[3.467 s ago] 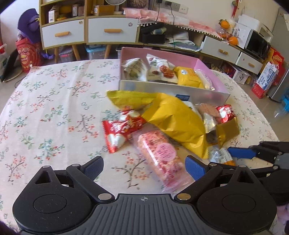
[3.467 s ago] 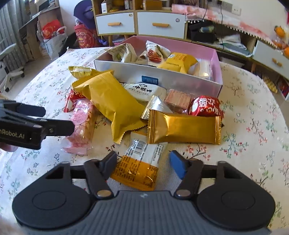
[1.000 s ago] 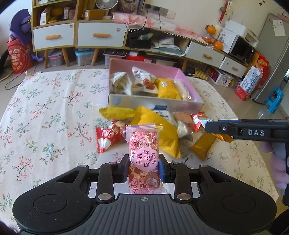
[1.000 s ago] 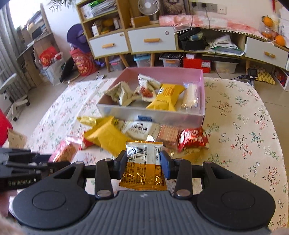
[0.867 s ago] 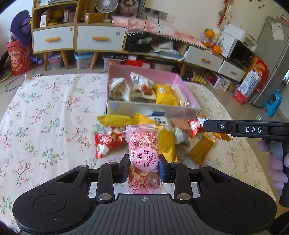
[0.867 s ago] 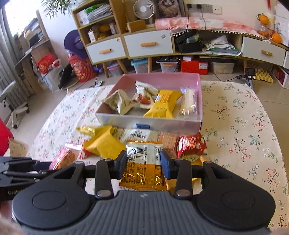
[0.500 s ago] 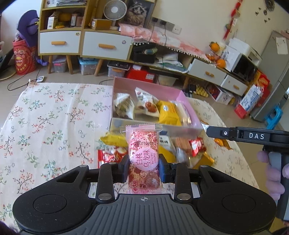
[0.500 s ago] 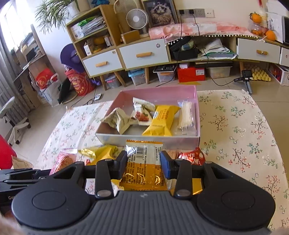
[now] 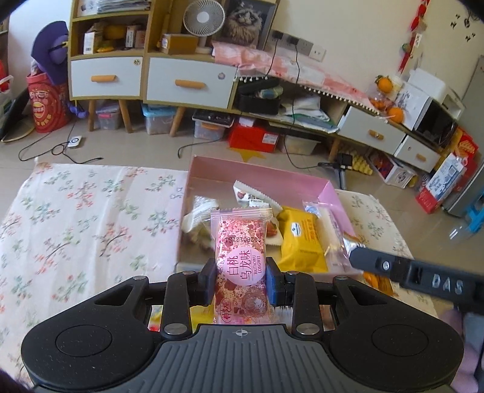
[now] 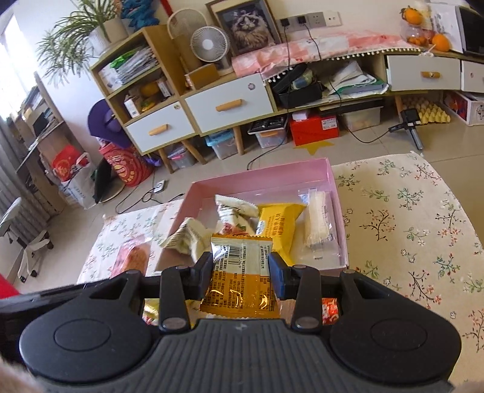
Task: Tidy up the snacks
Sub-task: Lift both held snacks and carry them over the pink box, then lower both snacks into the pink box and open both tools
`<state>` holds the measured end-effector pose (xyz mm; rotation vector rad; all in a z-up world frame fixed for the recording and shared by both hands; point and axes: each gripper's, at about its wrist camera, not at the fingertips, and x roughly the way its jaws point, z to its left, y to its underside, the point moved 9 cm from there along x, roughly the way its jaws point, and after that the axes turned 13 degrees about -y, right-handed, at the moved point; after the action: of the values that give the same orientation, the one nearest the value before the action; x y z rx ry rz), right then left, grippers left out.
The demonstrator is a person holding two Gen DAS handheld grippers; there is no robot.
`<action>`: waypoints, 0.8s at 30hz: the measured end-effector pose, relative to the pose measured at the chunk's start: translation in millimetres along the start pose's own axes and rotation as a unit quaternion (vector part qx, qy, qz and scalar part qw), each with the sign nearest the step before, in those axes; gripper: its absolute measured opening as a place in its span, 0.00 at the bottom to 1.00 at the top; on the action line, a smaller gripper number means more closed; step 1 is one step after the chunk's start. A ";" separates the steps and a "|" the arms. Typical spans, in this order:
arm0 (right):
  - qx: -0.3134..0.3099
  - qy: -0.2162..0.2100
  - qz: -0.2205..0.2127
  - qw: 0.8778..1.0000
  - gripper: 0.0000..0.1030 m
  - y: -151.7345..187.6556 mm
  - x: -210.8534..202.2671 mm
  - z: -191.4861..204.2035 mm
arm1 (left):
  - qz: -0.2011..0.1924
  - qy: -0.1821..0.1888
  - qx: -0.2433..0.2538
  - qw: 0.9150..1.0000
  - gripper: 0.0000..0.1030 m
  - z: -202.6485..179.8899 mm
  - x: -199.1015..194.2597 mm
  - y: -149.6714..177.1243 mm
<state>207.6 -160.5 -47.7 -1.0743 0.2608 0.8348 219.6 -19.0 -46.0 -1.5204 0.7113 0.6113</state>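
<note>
Left claw (image 9: 241, 282) clamps pink snack packet (image 9: 241, 266) – right claw (image 10: 241, 274) clamps orange snack packet (image 10: 240, 281); both above pink box (image 10: 337, 208) on desk (image 10: 402, 211).

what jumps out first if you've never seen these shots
A pink speckled snack packet stands pinched in the left gripper, dead centre. The right gripper clamps an orange-and-silver barcoded packet. Beyond both sits the pink cardboard box on the floral tablecloth, holding a yellow wrapped snack.

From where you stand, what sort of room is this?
Most likely a home living room: a framed cat picture and desk fan on drawer cabinets, and a table with a floral tablecloth.
</note>
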 end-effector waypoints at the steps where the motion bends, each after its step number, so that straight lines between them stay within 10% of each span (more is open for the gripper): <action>1: 0.001 0.003 -0.001 1.000 0.35 -0.5 1.7 -1.7 | 0.005 -0.002 0.003 1.000 0.28 -3.0 6.9 -1.9; 24: 0.048 0.037 -0.001 0.998 0.36 2.2 44.7 -47.0 | 0.020 -0.007 0.034 0.999 0.29 -27.5 94.6 -19.8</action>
<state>245.4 -179.0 -97.1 -1.0160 0.3594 0.7736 296.3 -53.4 -101.1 -1.4415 0.7472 0.6218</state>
